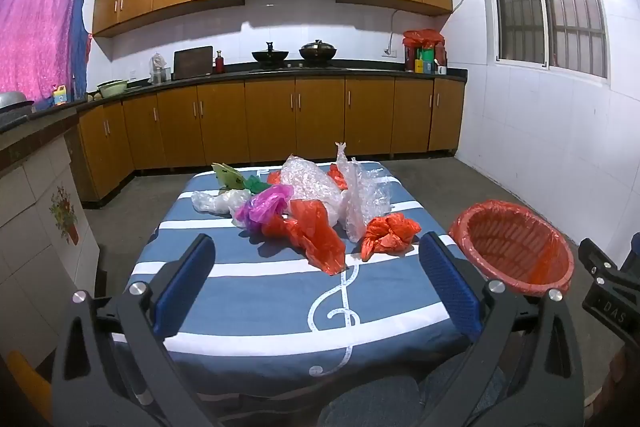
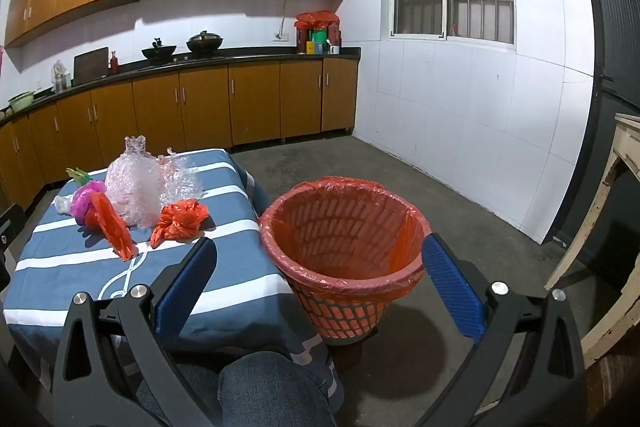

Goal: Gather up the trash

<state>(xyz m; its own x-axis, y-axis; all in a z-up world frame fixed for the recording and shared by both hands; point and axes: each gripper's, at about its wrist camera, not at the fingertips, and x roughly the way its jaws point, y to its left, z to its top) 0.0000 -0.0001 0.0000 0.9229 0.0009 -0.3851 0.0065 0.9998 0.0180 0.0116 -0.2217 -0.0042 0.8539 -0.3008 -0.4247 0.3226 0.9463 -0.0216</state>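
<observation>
Since both grippers are spread wide and holding nothing, I'd say this is the very start, nothing collected yet. The left gripper [image 1: 316, 287] hovers over the near end of the surface [image 1: 260, 283], fingers gaping, aimed straight at the trash pile. The right gripper [image 2: 318, 283] is just as wide, also empty, and looks at the bin [image 2: 344, 227].

Taking the bin as the landmark: it stands off the surface's right side, close to its edge, mouth up and tipped a bit toward the cameras, lined with an orange bag. Nearest to it on the surface is a crumpled orange bag [image 1: 388, 235], a roundish wad with no real long axis. Just left of that lies a flat red bag [image 1: 316, 235], its long axis running from the pile toward the near edge, tip pointing at the left gripper. Farther from the bin are the bubble wrap [image 1: 320, 191], partly standing upright, a purple bag [image 1: 266, 205], a clear bag [image 1: 216, 201] and some green scraps [image 1: 234, 179].

My guess for the next move: reach forward, pinch the red bag across its narrow width, then carry it over to the bin.
</observation>
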